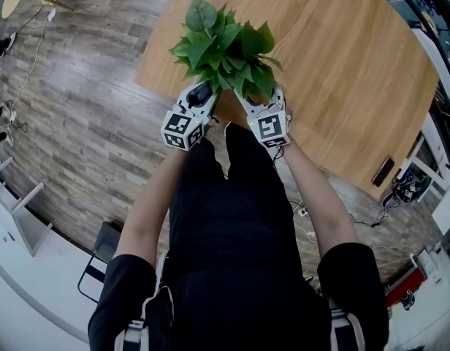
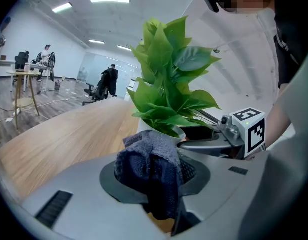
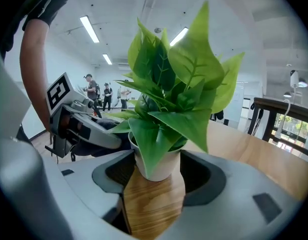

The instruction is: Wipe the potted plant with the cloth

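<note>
The potted plant [image 1: 226, 50], green leaves in a small white pot [image 3: 159, 163], stands near the front edge of the wooden table [image 1: 342, 64]. My left gripper [image 1: 201, 95] is at the plant's left side, shut on a dark blue-grey cloth [image 2: 149, 166] bunched between its jaws. In the left gripper view the pot [image 2: 170, 131] sits just behind the cloth. My right gripper [image 1: 256, 102] is at the plant's right side. In the right gripper view it [image 3: 156, 181] is open, its jaws on either side of the pot with a gap at each side. Leaves hide both grippers' tips in the head view.
The table's front edge runs just under both grippers, with wood-plank floor [image 1: 86, 123] beyond it. A dark flat object [image 1: 383, 172] lies at the table's right edge. A chair [image 1: 101, 262] stands at the lower left. Seated people [image 2: 109, 80] and desks are far off.
</note>
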A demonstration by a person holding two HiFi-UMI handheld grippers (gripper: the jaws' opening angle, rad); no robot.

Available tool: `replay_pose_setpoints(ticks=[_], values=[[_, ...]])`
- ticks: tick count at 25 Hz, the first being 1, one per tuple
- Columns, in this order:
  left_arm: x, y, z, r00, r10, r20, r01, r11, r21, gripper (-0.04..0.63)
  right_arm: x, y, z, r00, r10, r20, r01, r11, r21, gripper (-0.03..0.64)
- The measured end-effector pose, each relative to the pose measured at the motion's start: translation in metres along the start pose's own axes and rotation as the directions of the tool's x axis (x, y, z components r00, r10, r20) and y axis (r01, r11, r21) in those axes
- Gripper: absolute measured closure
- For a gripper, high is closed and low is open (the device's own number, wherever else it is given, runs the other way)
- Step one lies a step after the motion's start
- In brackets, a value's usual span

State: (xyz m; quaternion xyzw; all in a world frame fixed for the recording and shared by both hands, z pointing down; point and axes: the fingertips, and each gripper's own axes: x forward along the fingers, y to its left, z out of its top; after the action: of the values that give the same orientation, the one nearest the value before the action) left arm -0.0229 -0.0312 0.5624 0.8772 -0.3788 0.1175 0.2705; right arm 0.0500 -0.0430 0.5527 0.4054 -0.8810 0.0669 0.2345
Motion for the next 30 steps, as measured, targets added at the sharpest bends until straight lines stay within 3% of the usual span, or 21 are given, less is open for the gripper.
replay_pose_setpoints(ticks=[4, 10, 17, 26, 30], values=[[0.000, -0.006, -0.001, 1.000, -0.019, -0.004, 0.019, 1.000, 0.005, 0.460, 0.000, -0.001, 0.000, 1.000, -0.029, -0.006, 0.029, 0.999, 0.024, 0.342], [-0.007, -0.009, -0.009, 0.995, -0.091, -0.048, 0.098, 0.979, 0.177, 0.460, 0.002, 0.003, -0.001, 0.998, -0.057, -0.013, 0.058, 0.995, 0.085, 0.342], [-0.006, -0.011, -0.007, 0.983, -0.152, -0.104, 0.174, 0.953, 0.250, 0.460, 0.004, 0.008, -0.001, 0.997, -0.068, -0.030, 0.071, 0.992, 0.107, 0.342], [-0.012, -0.008, -0.016, 0.964, -0.224, -0.142, 0.256, 0.926, 0.279, 0.460, 0.013, 0.040, -0.002, 0.999, -0.027, -0.041, 0.031, 0.996, 0.088, 0.342], [-0.021, 0.000, -0.015, 0.961, -0.245, -0.128, 0.273, 0.920, 0.283, 0.460, 0.002, 0.046, -0.006, 0.996, -0.086, -0.037, 0.090, 0.987, 0.135, 0.342]])
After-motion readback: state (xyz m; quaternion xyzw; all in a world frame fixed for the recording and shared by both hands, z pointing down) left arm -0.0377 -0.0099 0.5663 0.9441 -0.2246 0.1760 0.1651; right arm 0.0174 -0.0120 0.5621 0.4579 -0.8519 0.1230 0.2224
